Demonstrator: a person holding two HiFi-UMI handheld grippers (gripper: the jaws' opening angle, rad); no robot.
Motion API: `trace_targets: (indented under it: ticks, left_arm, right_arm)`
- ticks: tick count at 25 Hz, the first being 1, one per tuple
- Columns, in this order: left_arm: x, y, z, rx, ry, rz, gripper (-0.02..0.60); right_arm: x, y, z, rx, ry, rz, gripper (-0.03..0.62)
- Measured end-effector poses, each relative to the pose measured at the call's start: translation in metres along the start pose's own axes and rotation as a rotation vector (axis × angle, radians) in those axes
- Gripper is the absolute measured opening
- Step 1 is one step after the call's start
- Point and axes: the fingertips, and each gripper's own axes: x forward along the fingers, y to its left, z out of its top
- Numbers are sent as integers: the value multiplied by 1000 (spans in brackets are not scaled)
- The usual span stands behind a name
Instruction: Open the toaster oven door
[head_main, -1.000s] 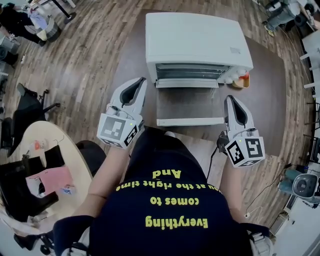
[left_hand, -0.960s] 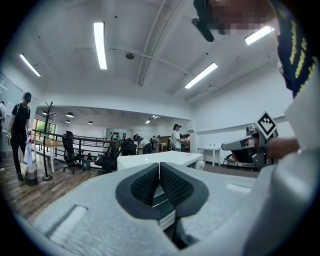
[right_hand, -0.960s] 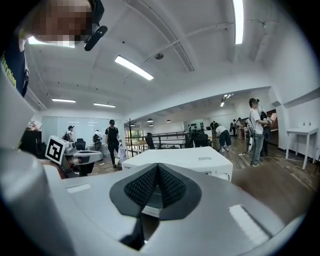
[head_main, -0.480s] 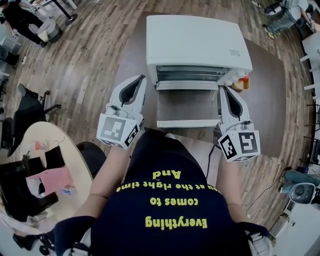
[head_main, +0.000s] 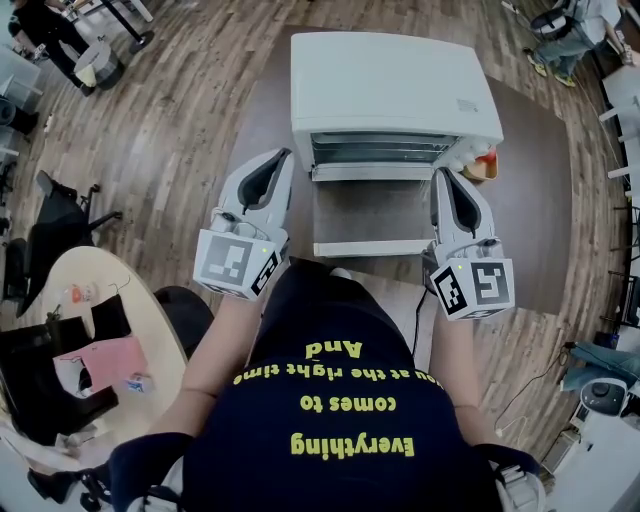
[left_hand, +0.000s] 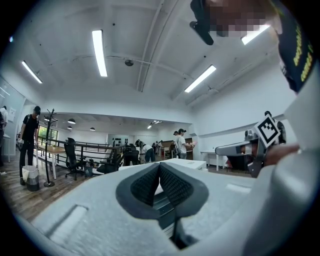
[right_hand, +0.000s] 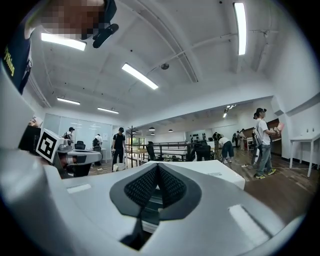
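The dark brown bench (head_main: 530, 200) carries the white toaster oven (head_main: 395, 80) at 12 o'clock from the person, set well back from the near edge. Its door (head_main: 380, 215) is already dropped all the way, lying roughly flat and pointing toward 6 o'clock, with the pale handle (head_main: 380, 244) along its near edge. By that, I judge the opening itself done; what seems left is only to draw the tools away, or to check that the door rests at its full drop.

The oven's cavity (head_main: 378, 150) stands exposed above the hinge line. The head view looks in at a shallow angle, so only the wire rack (head_main: 378, 143) near the mouth shows. Nothing can be seen lying on it, though the depth of the cavity is hidden.

The left claw (head_main: 284, 160) is at 9 o'clock of the door, just beside its left edge and apart from it. The left gripper view shows the ribbed pads (left_hand: 146, 184) clenched against each other with nothing between them. The right claw (head_main: 441, 174) is at 3 o'clock of the door, close by its right edge; its pads (right_hand: 171, 186) are likewise pressed together on nothing.

At 3 o'clock of the oven body sits a small orange thing (head_main: 486, 160), too small to identify.
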Motion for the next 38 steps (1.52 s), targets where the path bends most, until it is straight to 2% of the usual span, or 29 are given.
trace_targets:
  ticks: [38]
  left_arm:
    - [-11,-4,2,-35,-11,-20,2]
  right_arm:
    - [-6,10,2,-37,-19,-15,11]
